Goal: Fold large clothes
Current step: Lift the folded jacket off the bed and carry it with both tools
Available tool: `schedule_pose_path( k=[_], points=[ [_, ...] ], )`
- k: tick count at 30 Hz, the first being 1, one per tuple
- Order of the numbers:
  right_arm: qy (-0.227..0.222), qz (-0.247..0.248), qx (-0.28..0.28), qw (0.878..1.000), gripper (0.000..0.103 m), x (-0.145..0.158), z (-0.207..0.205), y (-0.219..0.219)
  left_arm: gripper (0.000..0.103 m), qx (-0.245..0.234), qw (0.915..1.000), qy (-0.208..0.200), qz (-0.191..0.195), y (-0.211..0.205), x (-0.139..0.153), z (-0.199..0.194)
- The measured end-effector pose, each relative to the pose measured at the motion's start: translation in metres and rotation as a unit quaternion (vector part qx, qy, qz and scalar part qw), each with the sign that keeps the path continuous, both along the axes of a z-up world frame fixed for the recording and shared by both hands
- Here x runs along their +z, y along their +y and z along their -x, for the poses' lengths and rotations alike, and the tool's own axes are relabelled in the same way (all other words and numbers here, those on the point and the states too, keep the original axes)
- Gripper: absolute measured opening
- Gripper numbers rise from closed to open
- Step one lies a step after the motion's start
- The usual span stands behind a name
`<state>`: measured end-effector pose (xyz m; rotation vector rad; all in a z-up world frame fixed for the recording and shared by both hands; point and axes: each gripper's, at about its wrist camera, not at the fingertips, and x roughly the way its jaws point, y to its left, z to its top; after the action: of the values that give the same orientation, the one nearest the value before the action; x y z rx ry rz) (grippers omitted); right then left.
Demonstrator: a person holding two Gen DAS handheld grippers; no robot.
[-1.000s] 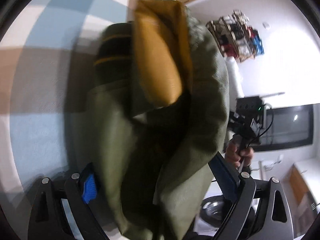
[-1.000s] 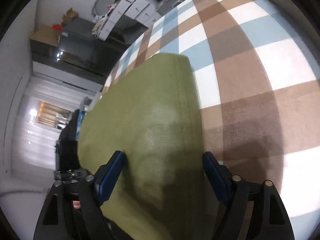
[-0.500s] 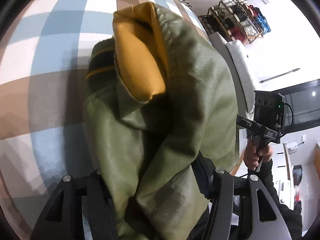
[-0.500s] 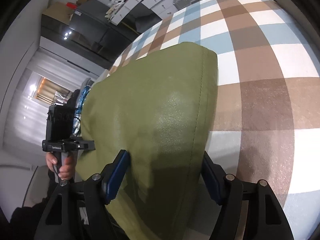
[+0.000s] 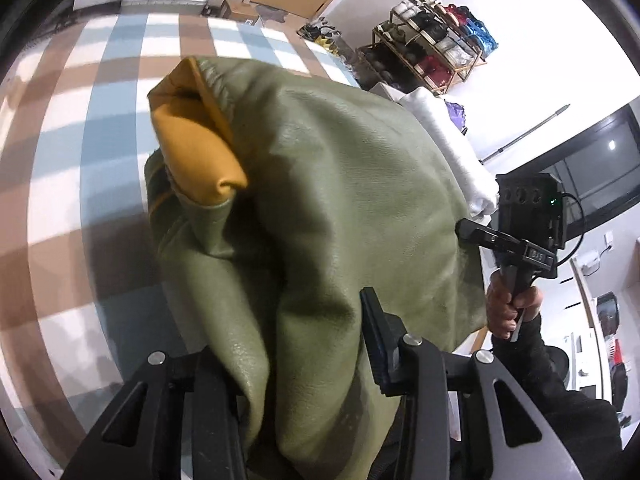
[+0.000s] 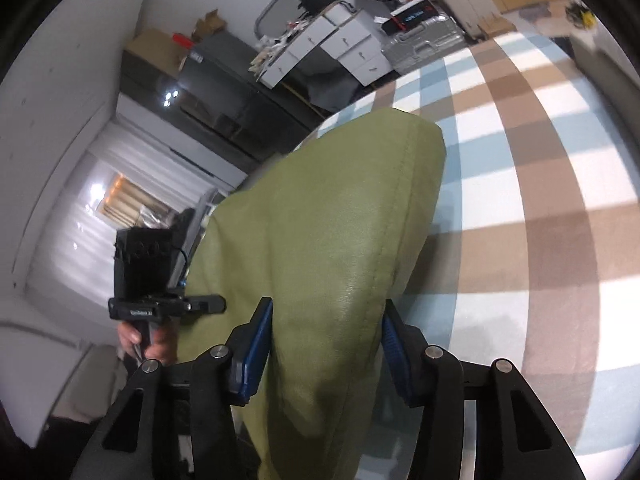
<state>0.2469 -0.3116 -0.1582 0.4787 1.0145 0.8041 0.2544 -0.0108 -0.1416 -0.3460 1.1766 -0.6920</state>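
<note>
Both grippers — left [image 5: 296, 344] and right [image 6: 326, 344] — have just been closing on the green jacket [image 5: 340, 208] lifted over the plaid bed [image 5: 80, 128], apparently pinching it — bulky folds could slip free.

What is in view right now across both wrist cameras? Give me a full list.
olive green leather-look jacket: one, green, bunched and held up over the bed between both tongs
mustard yellow jacket lining: one patch, yellow, at the jacket's far end
blue, brown and white checked bedspread: one, under the jacket
wooden shoe rack: one, against the far white wall
silver ribbed suitcase: one, beyond the bed
white drawer units: a few, beside the suitcase
left tongs: black, closed on a jacket fold, jaws just closing
right tongs: black with blue pads, closed on the jacket, jaws just closing
hand: one, gripping the right tongs' handle
</note>
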Motion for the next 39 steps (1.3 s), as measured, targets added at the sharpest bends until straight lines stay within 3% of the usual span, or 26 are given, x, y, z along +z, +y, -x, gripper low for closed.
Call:
schedule_pose_path(
  k=[3, 7, 11, 13, 15, 18, 19, 22, 23, 26, 29, 39],
  points=[
    [0.032, 0.033, -0.014, 0.999, 0.050, -0.018, -0.008, 0.005, 0.033, 0.011, 0.9995, 0.029, -0.002, 0.007, -0.025, -0.006],
    [0.035, 0.038, 0.002, 0.999, 0.050, -0.011, -0.010, -0.002, 0.035, 0.014, 0.9992, 0.034, 0.014, 0.013, -0.018, -0.009],
    [0.077, 0.074, 0.001, 0.994, 0.060, -0.043, -0.019, -0.005, 0.058, 0.026, 0.9954, 0.089, 0.026, 0.021, -0.046, -0.021],
    [0.103, 0.028, 0.005, 0.994, 0.063, -0.056, -0.026, -0.014, 0.063, 0.031, 0.9916, 0.114, 0.052, 0.024, -0.058, -0.025],
    [0.118, 0.012, 0.002, 0.993, 0.066, -0.063, -0.030, -0.016, 0.063, 0.026, 0.9887, 0.130, 0.071, 0.026, -0.066, -0.029],
    [0.148, -0.009, 0.013, 0.989, 0.080, -0.082, -0.037, -0.006, 0.063, 0.012, 0.9879, 0.135, 0.075, 0.033, -0.070, -0.028],
    [0.146, -0.022, 0.010, 0.989, 0.084, -0.084, -0.038, -0.004, 0.063, 0.011, 0.9877, 0.137, 0.075, 0.037, -0.071, -0.027],
    [0.126, 0.001, 0.018, 0.992, 0.084, -0.078, -0.040, 0.006, 0.061, 0.006, 0.9876, 0.138, 0.075, 0.037, -0.069, -0.028],
    [0.122, -0.003, 0.016, 0.992, 0.083, -0.078, -0.039, 0.006, 0.058, 0.003, 0.9880, 0.134, 0.077, 0.040, -0.066, -0.026],
    [0.092, -0.005, 0.013, 0.996, 0.064, -0.067, -0.029, 0.003, 0.038, -0.006, 0.9877, 0.127, 0.091, 0.039, -0.053, -0.026],
    [0.061, -0.028, 0.005, 0.998, 0.053, -0.047, -0.021, 0.002, 0.030, -0.011, 0.9916, 0.105, 0.074, 0.033, -0.031, -0.023],
    [0.001, -0.090, -0.004, 0.996, 0.048, -0.006, -0.020, 0.012, 0.027, -0.017, 0.9958, 0.044, 0.078, 0.040, 0.039, -0.005]
  ],
)
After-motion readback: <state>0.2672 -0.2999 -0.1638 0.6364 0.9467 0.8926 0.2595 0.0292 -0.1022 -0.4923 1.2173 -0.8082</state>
